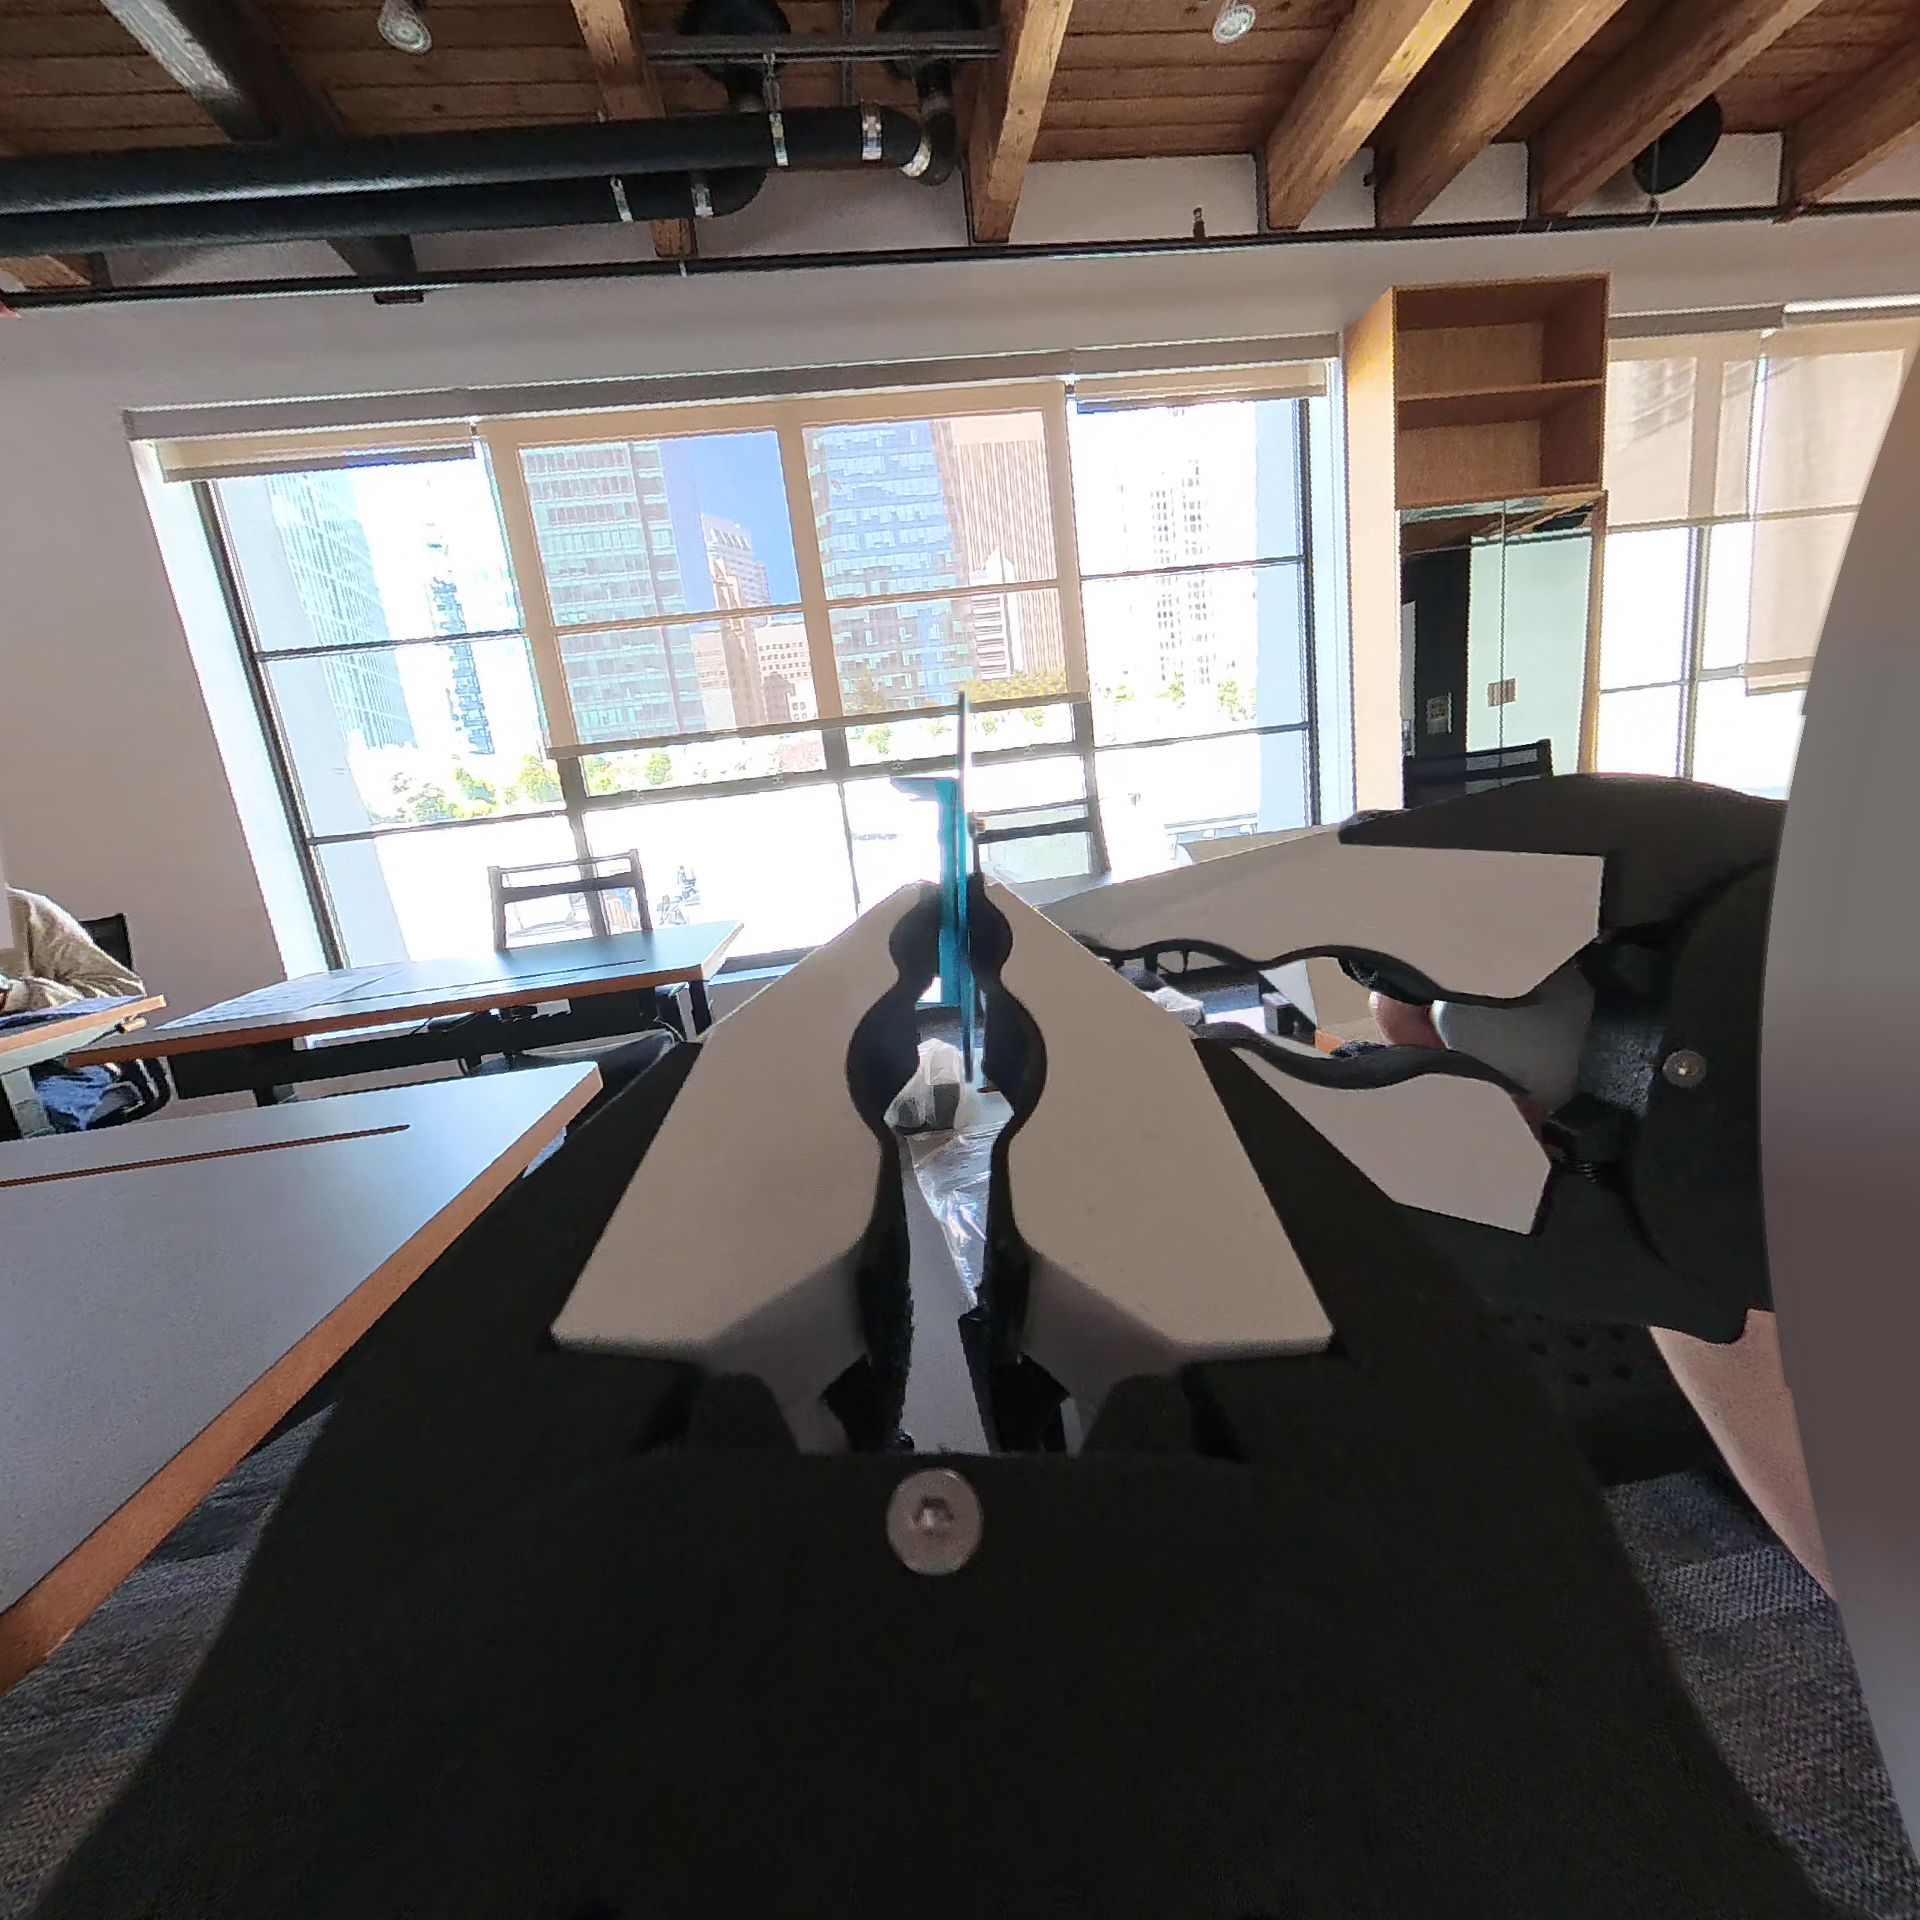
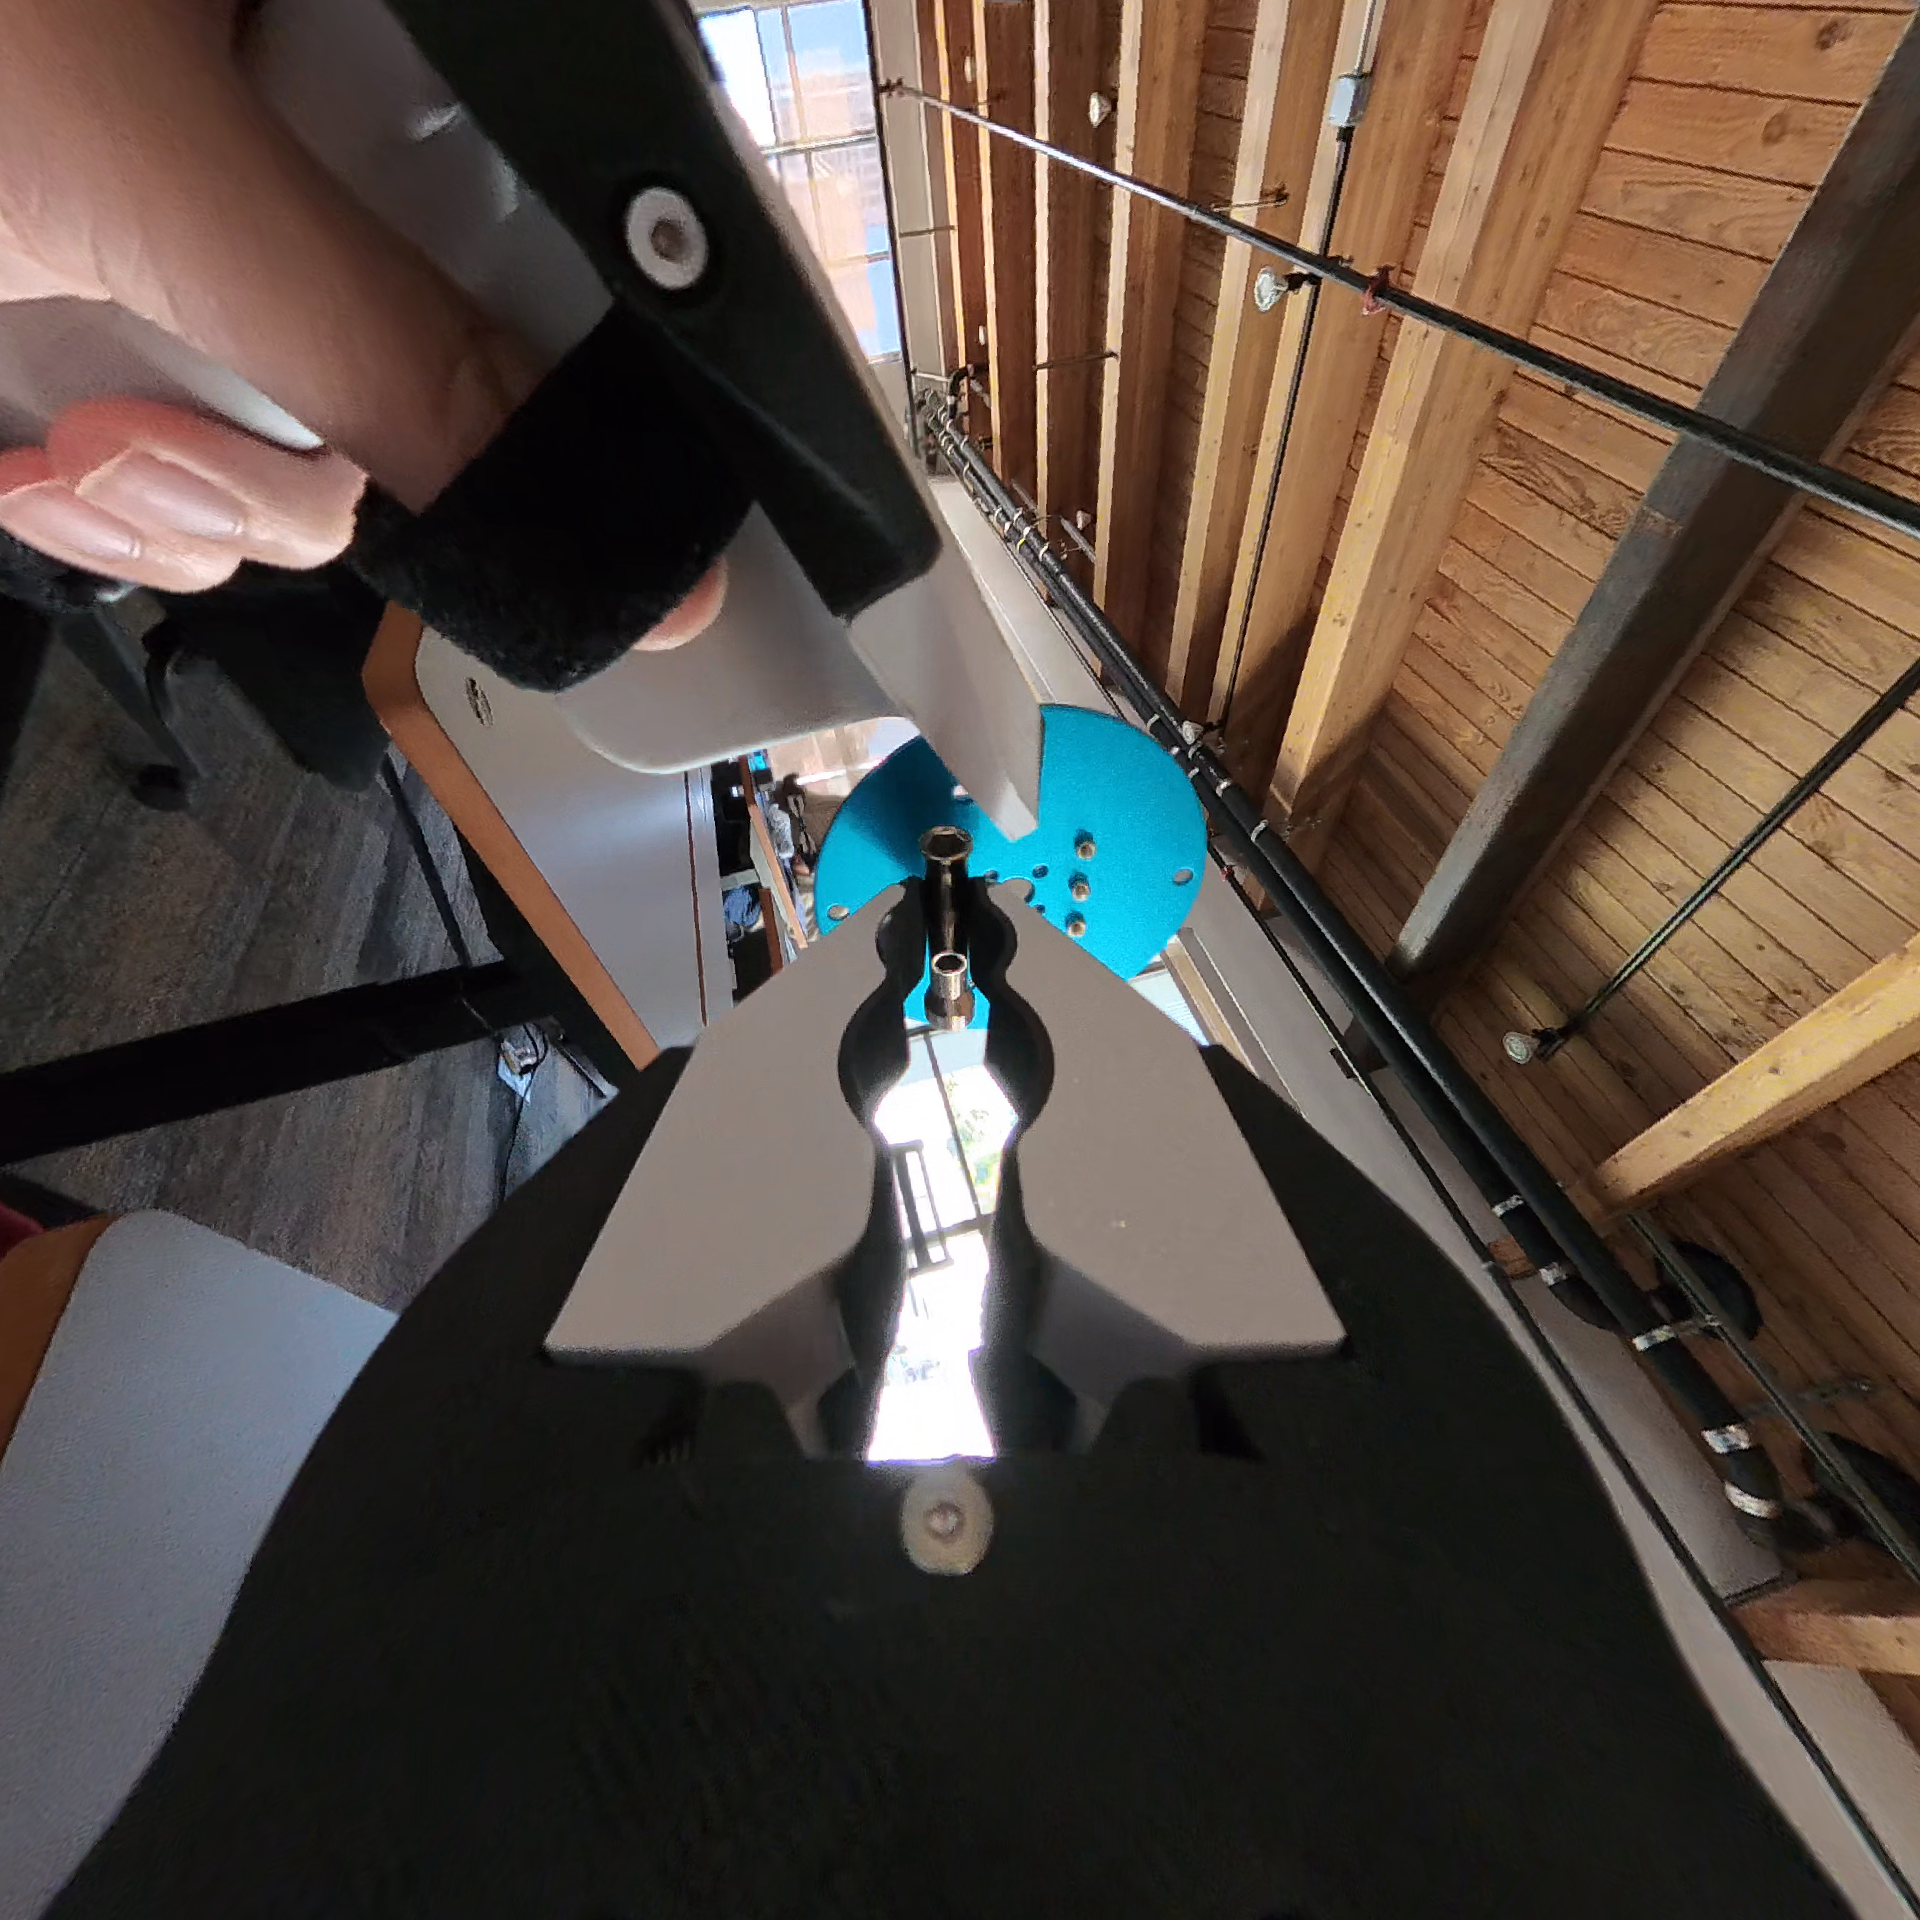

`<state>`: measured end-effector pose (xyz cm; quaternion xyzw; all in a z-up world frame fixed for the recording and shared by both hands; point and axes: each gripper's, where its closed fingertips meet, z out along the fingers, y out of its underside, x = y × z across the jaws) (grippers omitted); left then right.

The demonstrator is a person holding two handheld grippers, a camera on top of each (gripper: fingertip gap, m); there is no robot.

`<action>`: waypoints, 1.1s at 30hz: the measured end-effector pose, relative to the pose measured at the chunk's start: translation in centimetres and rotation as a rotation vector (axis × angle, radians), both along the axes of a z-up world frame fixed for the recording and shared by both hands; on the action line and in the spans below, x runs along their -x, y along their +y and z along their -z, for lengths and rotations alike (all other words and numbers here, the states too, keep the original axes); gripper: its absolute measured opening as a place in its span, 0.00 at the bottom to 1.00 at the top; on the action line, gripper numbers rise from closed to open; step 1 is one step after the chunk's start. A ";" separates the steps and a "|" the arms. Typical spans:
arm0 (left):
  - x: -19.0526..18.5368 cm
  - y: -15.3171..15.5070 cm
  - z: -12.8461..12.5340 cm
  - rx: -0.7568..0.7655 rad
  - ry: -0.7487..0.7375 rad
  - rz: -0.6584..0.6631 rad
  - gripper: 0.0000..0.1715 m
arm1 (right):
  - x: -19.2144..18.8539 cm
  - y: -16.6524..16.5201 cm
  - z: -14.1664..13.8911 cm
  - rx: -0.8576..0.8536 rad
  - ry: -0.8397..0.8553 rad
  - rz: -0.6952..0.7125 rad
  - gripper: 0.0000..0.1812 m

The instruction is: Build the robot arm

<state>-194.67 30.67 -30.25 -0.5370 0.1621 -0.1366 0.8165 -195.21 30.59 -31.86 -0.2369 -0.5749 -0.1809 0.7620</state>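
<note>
My left gripper (image 1: 954, 906) is shut on a round blue metal plate (image 1: 951, 852), held upright in the air and seen edge-on in the left wrist view. In the right wrist view the plate (image 2: 1127, 821) faces me, with several holes and small studs. My right gripper (image 2: 948, 896) is shut on a small metal socket tool (image 2: 943, 878), whose hex end sits at the plate's face near its centre. A finger of the left gripper (image 2: 966, 717) comes in from the upper left onto the plate. The right gripper (image 1: 1127, 982) also shows to the right in the left wrist view.
Grey desks with wood edges stand at left (image 1: 208, 1247) and behind (image 1: 436, 987). A clear plastic bag (image 1: 935, 1081) lies below the grippers. A person's arm (image 1: 57, 961) shows at far left. Large windows, a wooden shelf (image 1: 1486, 395), ceiling beams and pipes (image 2: 1351, 1039) surround. Both grippers' tips are close together, under 4 cm apart.
</note>
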 end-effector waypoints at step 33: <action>0.0 1.2 -0.8 -0.152 -0.229 -0.014 0.03 | 0.4 2.7 -0.3 0.258 0.164 0.149 0.03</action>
